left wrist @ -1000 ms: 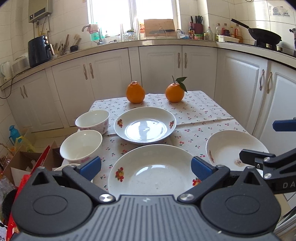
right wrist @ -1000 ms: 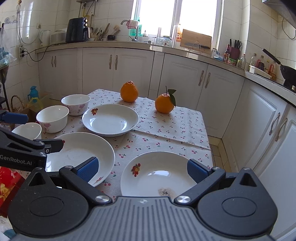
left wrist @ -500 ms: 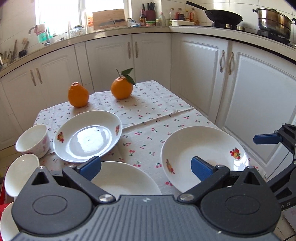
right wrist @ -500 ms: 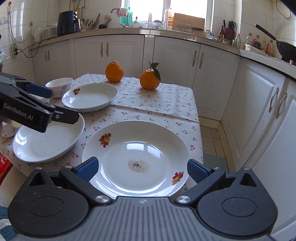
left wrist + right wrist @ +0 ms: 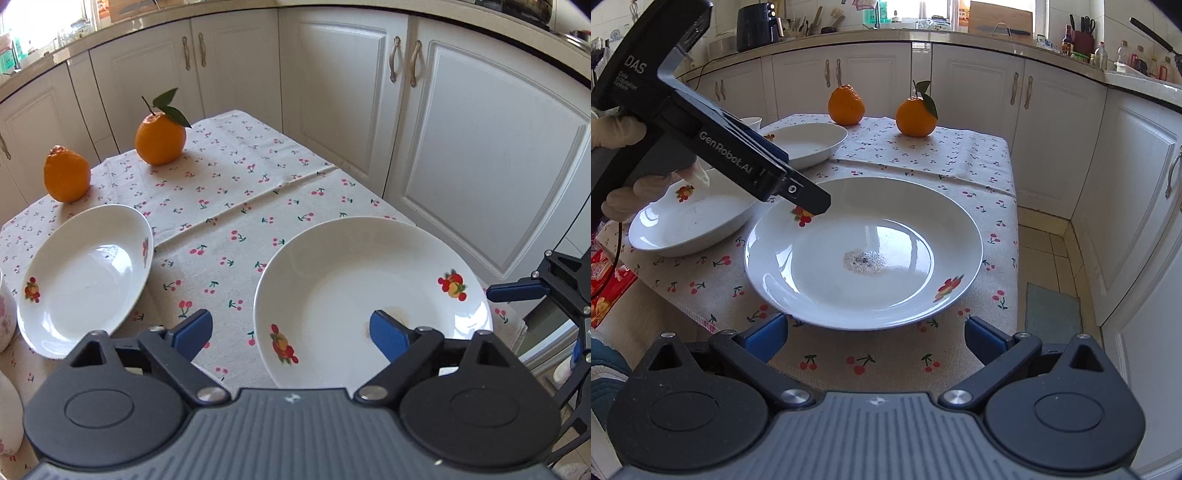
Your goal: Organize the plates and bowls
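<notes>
A: Left gripper (image 5: 290, 334)? Closing across the left rim of the stained plate (image 5: 369, 295), pads not pressing yet.

B: Right gripper (image 5: 873, 338)? Spread wide just short of the same plate's near rim, gripping nothing.

A: Sits near the right corner of the table (image 5: 960, 155), close to the edge. Could skid off across the cloth if nudged from the left before clamping.

B: Could also tip from a shallow pinch on slick glaze. Might shed the gritty residue in the middle, or clip the second plate (image 5: 687, 225) just to the left.
</notes>
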Demonstrator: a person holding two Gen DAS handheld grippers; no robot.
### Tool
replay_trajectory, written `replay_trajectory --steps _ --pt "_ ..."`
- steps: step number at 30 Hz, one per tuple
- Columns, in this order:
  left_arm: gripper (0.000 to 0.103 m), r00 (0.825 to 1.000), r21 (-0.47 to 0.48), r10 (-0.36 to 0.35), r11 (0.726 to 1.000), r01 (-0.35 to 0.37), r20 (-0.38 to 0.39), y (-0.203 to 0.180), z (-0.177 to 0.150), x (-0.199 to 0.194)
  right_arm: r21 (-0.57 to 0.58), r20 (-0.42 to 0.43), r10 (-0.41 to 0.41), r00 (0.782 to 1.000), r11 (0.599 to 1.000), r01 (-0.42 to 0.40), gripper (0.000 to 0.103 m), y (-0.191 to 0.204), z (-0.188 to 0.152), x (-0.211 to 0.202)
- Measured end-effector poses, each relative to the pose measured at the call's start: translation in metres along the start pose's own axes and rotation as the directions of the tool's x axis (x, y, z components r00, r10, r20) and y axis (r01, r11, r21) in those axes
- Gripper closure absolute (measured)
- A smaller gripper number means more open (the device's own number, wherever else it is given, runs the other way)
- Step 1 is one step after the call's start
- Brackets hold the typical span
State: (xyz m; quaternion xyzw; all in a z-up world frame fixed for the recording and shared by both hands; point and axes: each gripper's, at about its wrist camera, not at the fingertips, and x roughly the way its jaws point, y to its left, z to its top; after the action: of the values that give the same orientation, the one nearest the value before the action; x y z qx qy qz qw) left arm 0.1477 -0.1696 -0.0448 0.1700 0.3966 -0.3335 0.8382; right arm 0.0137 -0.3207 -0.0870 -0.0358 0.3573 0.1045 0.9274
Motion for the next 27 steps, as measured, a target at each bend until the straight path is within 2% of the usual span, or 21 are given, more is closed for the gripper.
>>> replay_trajectory --steps 4,7,13,17,24,27 --pt "0.019 0.998 -0.008 -0.031 0.999 0.031 -0.054 0.003 0.005 0.018 -0.017 -0.009 0.014 1.000 1.000 -0.015 0.000 -0.004 -0.004 0.009" --pt "0.027 0.995 -0.002 -0.047 0.999 0.047 -0.091 0.004 0.009 0.030 -0.032 -0.018 0.022 1.000 0.999 -0.022 0.000 -0.008 -0.005 0.015" --pt "0.037 0.988 0.001 -0.065 0.998 0.066 -0.138 0.007 0.012 0.043 -0.043 -0.005 0.050 0.999 0.998 -0.050 0.000 -0.011 -0.005 0.019" --pt "0.037 0.986 0.006 -0.083 0.996 0.085 -0.148 0.010 0.018 0.048 -0.061 0.026 0.068 0.997 0.996 -0.067 0.000 -0.014 -0.009 0.019" --pt "0.040 0.973 -0.021 -0.149 0.989 0.148 -0.178 0.013 0.025 0.055 -0.087 0.025 0.098 0.995 0.992 -0.096 0.000 -0.016 -0.005 0.021" --pt "0.043 0.970 -0.013 -0.155 0.988 0.156 -0.185 0.012 0.027 0.057 -0.100 0.020 0.110 0.994 0.989 -0.107 0.000 -0.017 -0.002 0.023"
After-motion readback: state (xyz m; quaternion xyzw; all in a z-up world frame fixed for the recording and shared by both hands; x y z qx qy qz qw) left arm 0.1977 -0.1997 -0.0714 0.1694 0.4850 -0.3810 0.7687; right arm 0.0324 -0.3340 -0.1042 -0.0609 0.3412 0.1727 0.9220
